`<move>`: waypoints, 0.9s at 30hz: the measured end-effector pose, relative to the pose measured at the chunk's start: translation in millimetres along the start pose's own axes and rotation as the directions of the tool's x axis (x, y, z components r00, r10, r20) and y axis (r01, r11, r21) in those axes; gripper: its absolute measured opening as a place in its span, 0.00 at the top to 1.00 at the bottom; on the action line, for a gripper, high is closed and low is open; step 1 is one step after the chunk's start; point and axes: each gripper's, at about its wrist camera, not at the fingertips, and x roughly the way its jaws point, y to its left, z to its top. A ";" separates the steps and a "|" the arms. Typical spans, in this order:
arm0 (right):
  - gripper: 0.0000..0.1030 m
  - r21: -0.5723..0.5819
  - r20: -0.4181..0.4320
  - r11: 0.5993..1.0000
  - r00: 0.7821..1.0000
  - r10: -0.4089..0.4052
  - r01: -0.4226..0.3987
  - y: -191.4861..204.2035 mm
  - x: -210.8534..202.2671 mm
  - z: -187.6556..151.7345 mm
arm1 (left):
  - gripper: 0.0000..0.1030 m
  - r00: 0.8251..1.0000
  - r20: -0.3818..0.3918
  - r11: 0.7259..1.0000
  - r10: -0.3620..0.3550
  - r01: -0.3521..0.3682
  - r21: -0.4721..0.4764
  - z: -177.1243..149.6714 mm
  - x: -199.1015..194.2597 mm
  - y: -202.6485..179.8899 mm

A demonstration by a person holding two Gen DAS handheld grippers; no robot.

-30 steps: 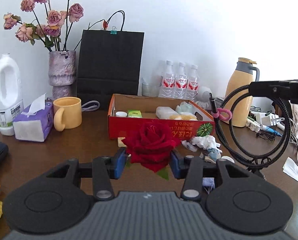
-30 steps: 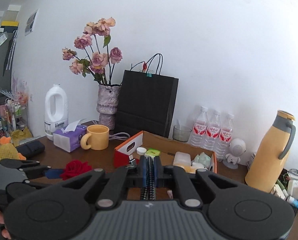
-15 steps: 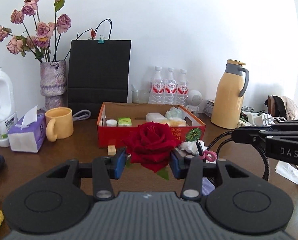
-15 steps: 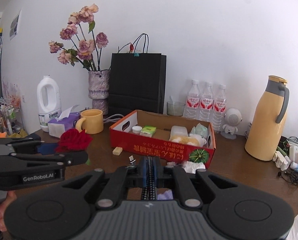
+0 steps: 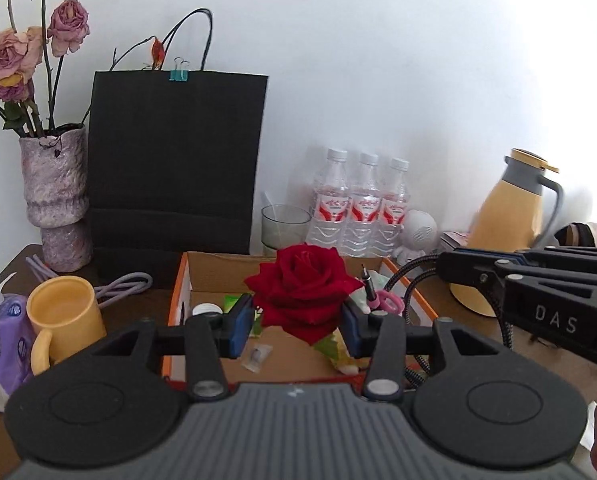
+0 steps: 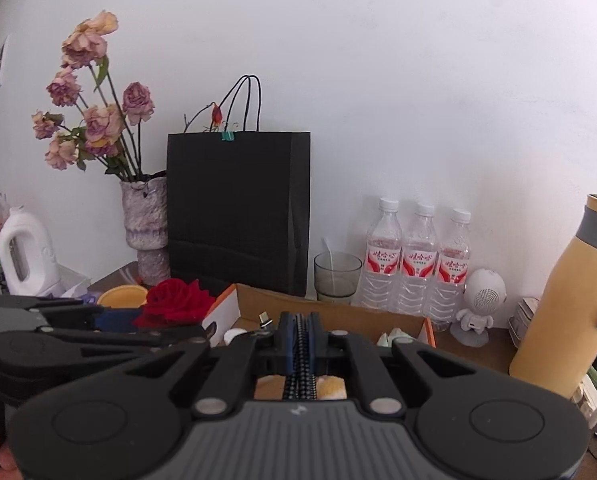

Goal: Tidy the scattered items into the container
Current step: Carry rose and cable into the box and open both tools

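Rose (image 5: 304, 286) gripped in the left tool (image 5: 296, 326), cable (image 6: 300, 354) pinched in the shut right tool (image 6: 300, 340), both above the box (image 5: 218, 266); small things already lie inside, neither load released yet.

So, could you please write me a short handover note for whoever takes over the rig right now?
Left gripper: shut on the red rose, held above the open cardboard box.
Right gripper: shut on a braided black cable whose plug end with a pink tie hangs over the box's right side.
Done: a small white jar, a green packet and other small pieces already lie in the box.
Left: lower and release the rose and the cable into the box. Whether more loose items remain on the table cannot be seen from here.
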 end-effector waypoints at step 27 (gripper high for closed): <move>0.50 0.219 -0.436 0.975 0.898 0.053 0.048 -60.5 229.9 -15.8 | 0.20 0.946 -0.297 0.989 0.133 -0.147 -0.024 4.6 154.6 47.8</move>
